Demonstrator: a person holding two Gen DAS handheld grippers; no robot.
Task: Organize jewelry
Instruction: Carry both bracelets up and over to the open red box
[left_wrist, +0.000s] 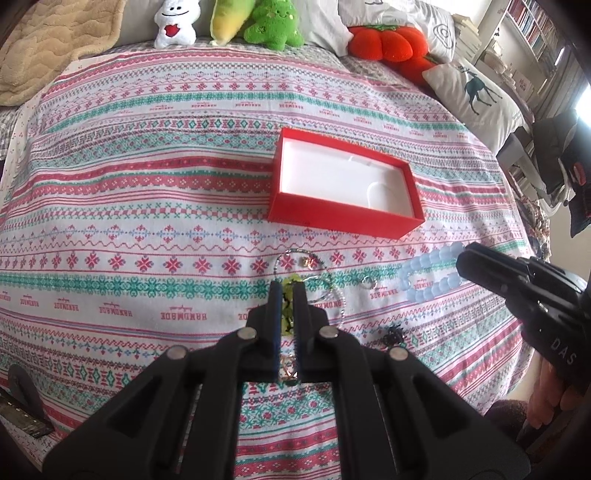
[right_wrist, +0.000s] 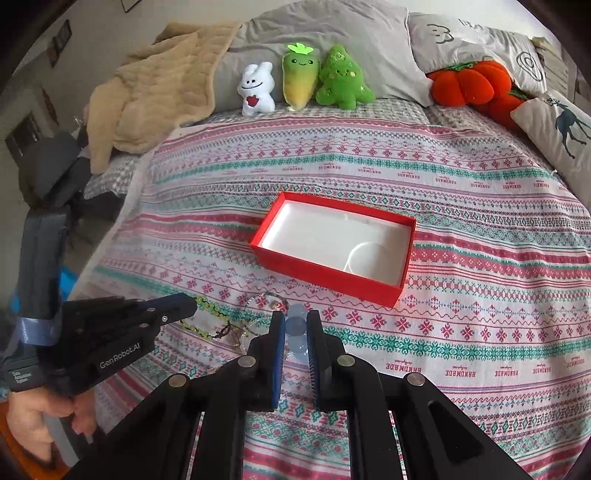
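A red box (left_wrist: 343, 218) with a white lining lies open on the patterned bedspread. My left gripper (left_wrist: 288, 290) is shut on a yellow-green bead bracelet (left_wrist: 286, 317), whose beads show between the blue pads. From the right wrist view that left gripper (right_wrist: 190, 304) sits at the left, with the bracelet (right_wrist: 214, 312) trailing onto the cloth. My right gripper (right_wrist: 295, 317) is shut on a pale blue bead bracelet (right_wrist: 297, 326), a short way in front of the box (right_wrist: 325, 277). In the left wrist view the right gripper (left_wrist: 463, 258) pinches one end of the blue loop (left_wrist: 424, 266).
Loose pieces lie between the grippers: a silver chain (left_wrist: 295, 254), a small ring (left_wrist: 367, 283) and a dark trinket (left_wrist: 393, 334). Plush toys (right_wrist: 299, 79) and pillows (right_wrist: 557, 125) line the far side. A beige blanket (right_wrist: 159, 96) is piled at the back left.
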